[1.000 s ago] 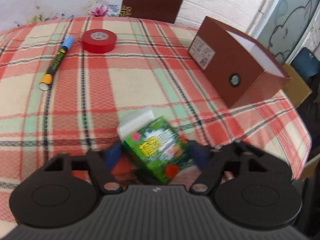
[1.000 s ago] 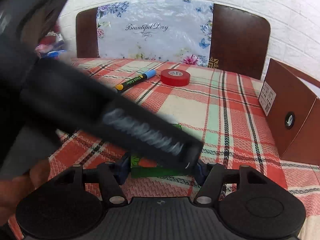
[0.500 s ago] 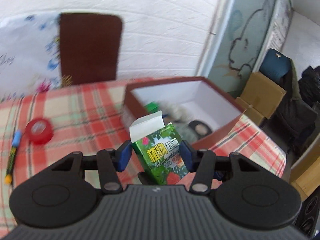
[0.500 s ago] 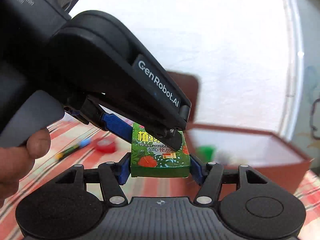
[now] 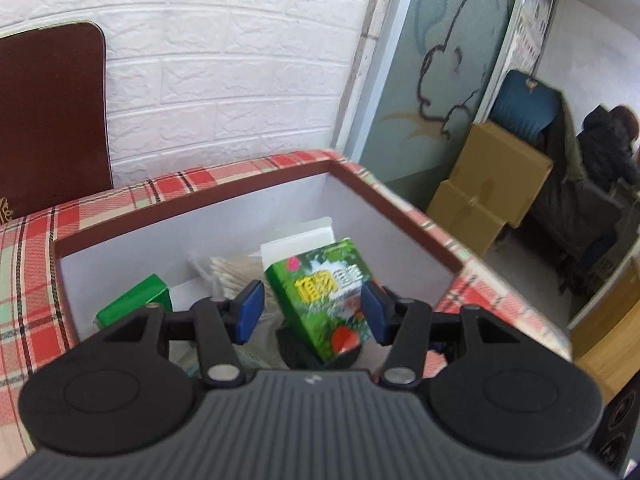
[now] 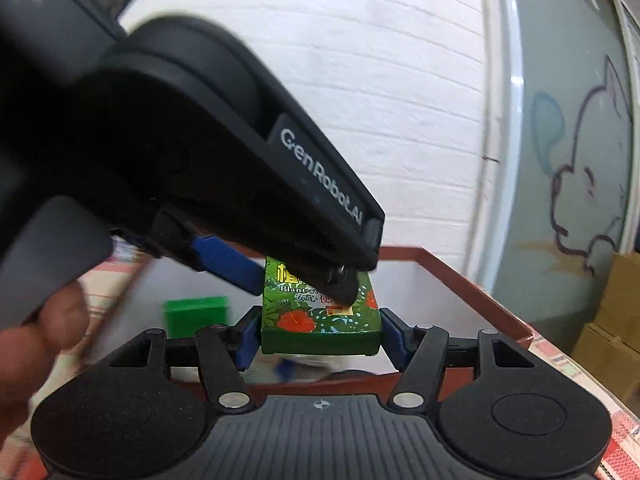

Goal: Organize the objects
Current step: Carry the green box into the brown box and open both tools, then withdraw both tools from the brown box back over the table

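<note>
both the left gripper (image 5: 312,312) and right gripper (image 6: 318,336), jaws opening around the green carton (image 5: 320,296), hover over the brown box (image 5: 192,200), so dropping it inside seems next.

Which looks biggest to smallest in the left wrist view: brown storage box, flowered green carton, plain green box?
1. brown storage box
2. flowered green carton, though it is nearest the camera
3. plain green box, partly hidden

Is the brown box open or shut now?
Open. The brown box has no lid on top, and its white inside shows a green packet and other items.
</note>
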### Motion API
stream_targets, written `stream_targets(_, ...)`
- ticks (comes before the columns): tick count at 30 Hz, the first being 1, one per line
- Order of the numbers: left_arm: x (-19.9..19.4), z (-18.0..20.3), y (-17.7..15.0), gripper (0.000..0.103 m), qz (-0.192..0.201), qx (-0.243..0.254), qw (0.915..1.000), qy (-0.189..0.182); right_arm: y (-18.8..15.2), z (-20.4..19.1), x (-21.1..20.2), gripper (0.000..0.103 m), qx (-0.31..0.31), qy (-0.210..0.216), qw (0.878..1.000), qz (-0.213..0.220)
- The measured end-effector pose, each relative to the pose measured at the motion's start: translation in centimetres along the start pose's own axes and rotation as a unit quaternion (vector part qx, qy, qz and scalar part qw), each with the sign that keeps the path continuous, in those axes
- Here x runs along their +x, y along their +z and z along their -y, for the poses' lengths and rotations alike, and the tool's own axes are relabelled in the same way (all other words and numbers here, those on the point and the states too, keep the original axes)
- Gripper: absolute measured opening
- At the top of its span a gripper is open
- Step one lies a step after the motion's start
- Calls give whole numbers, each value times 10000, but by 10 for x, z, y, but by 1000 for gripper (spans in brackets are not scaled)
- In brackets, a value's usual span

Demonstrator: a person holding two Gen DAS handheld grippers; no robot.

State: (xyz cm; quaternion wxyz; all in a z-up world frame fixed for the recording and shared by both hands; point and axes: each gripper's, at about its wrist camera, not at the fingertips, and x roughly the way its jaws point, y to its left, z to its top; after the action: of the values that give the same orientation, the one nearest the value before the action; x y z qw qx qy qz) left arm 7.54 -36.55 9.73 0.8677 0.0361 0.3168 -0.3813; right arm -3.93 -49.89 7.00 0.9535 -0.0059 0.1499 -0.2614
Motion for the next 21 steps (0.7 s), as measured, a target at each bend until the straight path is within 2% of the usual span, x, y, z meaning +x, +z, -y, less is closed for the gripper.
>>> stream_targets(1,7,1,-1,58,-58,79,9998,189,-1,4,7,66,97,-13,10000,-19)
stream_targets(3,16,-3,-3,58,-209,87,9988,440,0,6,11,67,68,-142,9999,8)
stream_targets(6,12,-12,-5,60,-217,19,9983,537,-3,8,5,68,96,-80,9999,88)
stream_targets(9,1,-12,-8,65,-121,110,9973,720,-4,13,-6,64,127,15,9999,80)
stream_targets(11,-7,-12,-10,69,-91,124,9969,767,-3,10,-18,75,93,-119,9997,186)
stream_targets(16,-30,-8,-15,71,-2,227,9953,939,-2,6,-45,74,-37,-43,9995,308)
stream_targets(21,-56,-6,-27,76,88,314,9943,1013,1,-5,-66,75,133,9,9993,345)
